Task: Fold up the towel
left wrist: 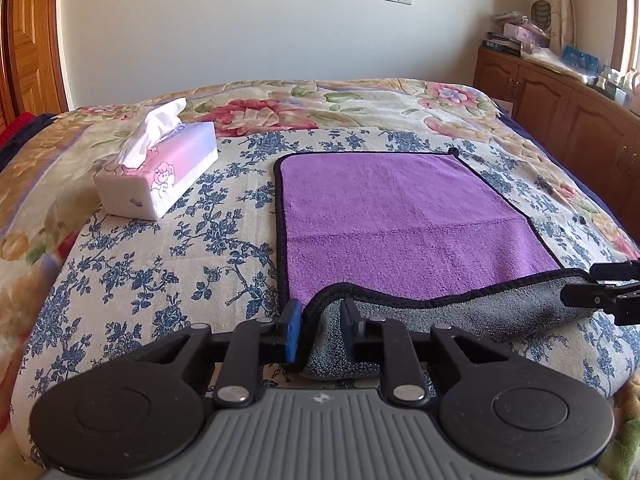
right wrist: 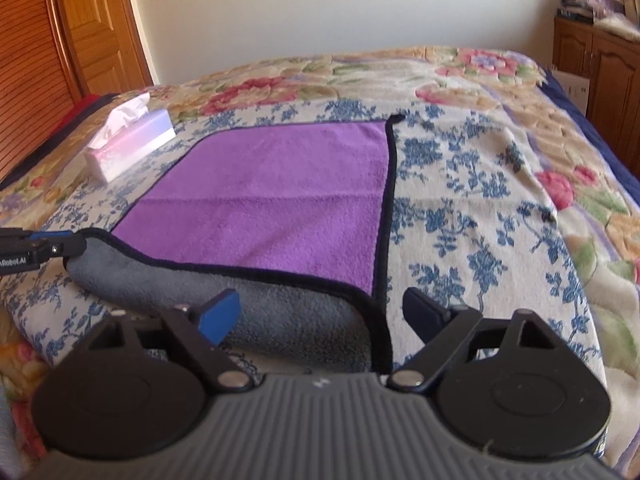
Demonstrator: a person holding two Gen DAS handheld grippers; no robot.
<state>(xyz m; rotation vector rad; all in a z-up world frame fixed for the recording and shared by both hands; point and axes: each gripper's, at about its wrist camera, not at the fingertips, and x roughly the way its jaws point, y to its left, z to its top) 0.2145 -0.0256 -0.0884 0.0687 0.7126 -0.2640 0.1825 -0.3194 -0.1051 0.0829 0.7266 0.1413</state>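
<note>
The purple microfibre towel with grey underside (left wrist: pixel 400 216) lies flat on the floral bed (left wrist: pixel 160 280), stretching away from both tools; the left tool (left wrist: pixel 320 330) pinches its near-left corner, the right tool (right wrist: pixel 324 314) gapes around the near-right corner.

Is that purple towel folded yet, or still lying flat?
Mostly flat. The towel lies spread on the bed, with only its near edge lifted, showing the grey underside.

One towel (left wrist: pixel 400 216), one tissue box (left wrist: pixel 168 172), two grippers – left (left wrist: pixel 320 332), right (right wrist: pixel 324 316)
</note>
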